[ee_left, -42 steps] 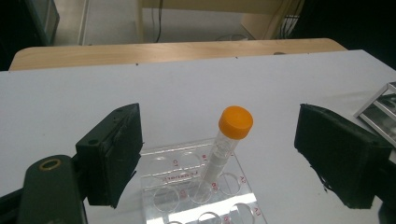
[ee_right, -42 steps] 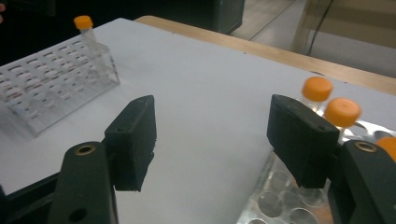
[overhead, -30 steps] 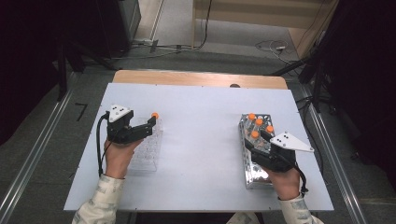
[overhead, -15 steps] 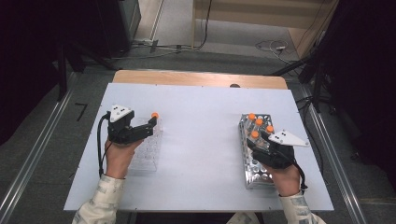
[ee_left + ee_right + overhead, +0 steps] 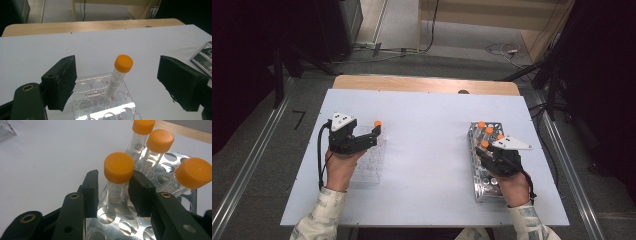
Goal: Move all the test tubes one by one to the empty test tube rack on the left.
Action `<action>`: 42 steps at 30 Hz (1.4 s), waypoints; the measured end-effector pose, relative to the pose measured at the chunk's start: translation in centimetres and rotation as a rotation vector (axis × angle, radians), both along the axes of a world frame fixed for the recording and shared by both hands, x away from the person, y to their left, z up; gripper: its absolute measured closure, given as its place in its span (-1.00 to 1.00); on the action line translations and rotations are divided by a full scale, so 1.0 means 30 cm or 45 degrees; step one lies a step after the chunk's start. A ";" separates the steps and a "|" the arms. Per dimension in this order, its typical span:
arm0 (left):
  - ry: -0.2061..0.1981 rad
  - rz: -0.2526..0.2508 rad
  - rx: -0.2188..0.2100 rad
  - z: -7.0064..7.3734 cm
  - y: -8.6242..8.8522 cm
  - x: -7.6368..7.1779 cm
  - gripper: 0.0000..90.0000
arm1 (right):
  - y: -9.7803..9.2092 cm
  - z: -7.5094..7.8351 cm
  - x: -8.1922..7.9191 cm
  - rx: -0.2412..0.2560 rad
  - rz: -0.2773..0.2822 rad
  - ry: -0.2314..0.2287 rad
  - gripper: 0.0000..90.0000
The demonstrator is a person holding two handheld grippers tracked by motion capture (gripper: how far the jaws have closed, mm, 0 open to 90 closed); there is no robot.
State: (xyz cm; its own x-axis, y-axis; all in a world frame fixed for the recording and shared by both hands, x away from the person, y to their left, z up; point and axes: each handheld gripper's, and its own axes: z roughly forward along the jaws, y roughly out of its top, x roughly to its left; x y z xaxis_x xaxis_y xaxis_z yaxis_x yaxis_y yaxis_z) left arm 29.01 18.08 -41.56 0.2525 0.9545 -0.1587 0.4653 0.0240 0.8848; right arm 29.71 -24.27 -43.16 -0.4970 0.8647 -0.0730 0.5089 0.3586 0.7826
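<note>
The right gripper (image 5: 113,192) sits over the metal rack (image 5: 476,177) near the table's right edge, its two black jaws closed in on either side of an orange-capped tube (image 5: 116,176) just below the cap. The jaws look to be touching the tube's clear wall, so the gripper is clamped on it. The tube stands upright in a hole at the rack's left side. Three more capped tubes (image 5: 157,147) stand in the same rack beyond it, toward the table's far edge, and they lean slightly. In the high view the right gripper (image 5: 486,151) lies across the middle of the rack, with the person's right hand (image 5: 513,186) behind it toward the near edge.

The left gripper (image 5: 117,83) hangs over the clear plastic rack (image 5: 100,100) near the table's left edge with its jaws spread wide apart, holding nothing. A single orange-capped tube (image 5: 119,75) stands in that clear rack, between the two jaws and touching neither. In the high view the left gripper (image 5: 374,134) points toward the table's right edge, with the left hand (image 5: 341,167) below it
</note>
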 end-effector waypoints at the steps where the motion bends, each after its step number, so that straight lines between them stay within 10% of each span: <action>1: 0.000 0.001 -0.001 -0.001 0.000 0.000 -0.64 | 0.001 -0.001 0.005 -0.009 0.000 0.013 0.33; 20: 0.004 -0.004 0.007 -0.002 -0.003 0.000 -0.63 | 0.006 -0.006 0.021 -0.034 -0.021 0.058 0.57; 42: 0.008 -0.007 0.013 -0.003 -0.004 0.000 -0.63 | -0.011 0.087 -0.029 0.025 -0.019 -0.070 0.57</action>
